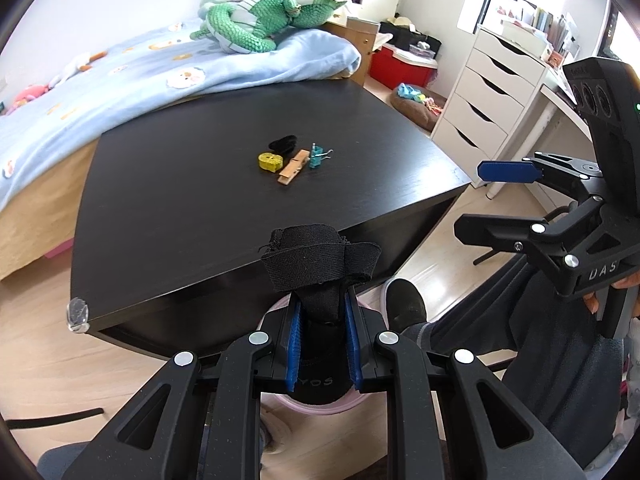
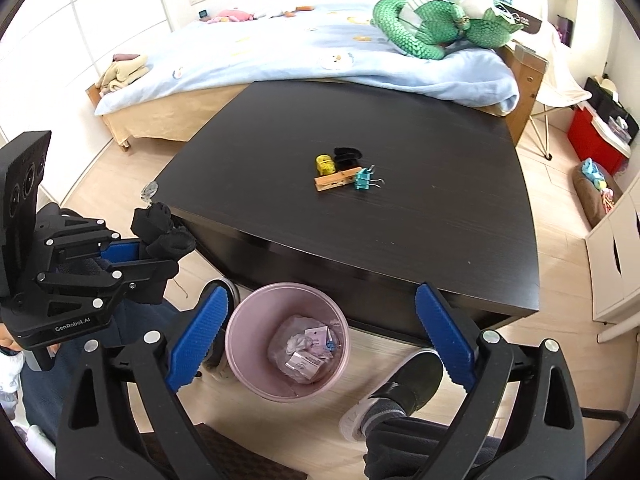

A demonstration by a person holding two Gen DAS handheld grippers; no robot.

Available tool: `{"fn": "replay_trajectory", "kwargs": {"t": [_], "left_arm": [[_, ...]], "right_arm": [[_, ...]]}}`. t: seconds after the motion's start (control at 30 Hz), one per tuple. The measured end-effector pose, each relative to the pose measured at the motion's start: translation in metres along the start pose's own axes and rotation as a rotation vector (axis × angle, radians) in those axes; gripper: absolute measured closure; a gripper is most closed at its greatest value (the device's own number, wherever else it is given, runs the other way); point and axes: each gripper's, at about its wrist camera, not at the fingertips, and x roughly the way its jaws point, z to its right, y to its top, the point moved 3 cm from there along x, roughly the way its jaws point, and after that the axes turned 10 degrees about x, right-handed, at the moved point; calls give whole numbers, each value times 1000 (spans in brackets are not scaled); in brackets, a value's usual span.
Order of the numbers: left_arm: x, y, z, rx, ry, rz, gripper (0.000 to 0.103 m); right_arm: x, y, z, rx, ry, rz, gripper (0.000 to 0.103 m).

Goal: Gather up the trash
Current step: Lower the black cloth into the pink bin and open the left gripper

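Left wrist view: the left gripper (image 1: 322, 320) clamps a black fabric strap (image 1: 320, 264) between its blue pads, the strap bunching past its tips over the pink bin (image 1: 276, 400).

Right wrist view: the right gripper (image 2: 320, 336) gapes wide, holding nothing, the bin (image 2: 256, 376) directly between its fingers.

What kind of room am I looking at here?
Most likely a child's bedroom: a bed with a blue blanket, a green plush toy lying on it, and a white drawer unit by the window.
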Motion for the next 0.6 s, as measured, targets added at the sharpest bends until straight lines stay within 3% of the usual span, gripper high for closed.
{"fn": "replay_trajectory", "kwargs": {"t": [0.47,0.53,0.6], "left_arm": [[6,5,14,29,-34,-22,80],[9,4,15,29,-35,-32,69],[11,4,13,19,-30,-36,40]], "right_arm": [[-9,1,13,33,2,20,9],[-10,1,15,37,2,22,9],[-11,1,16,40,1,24,8]]}}
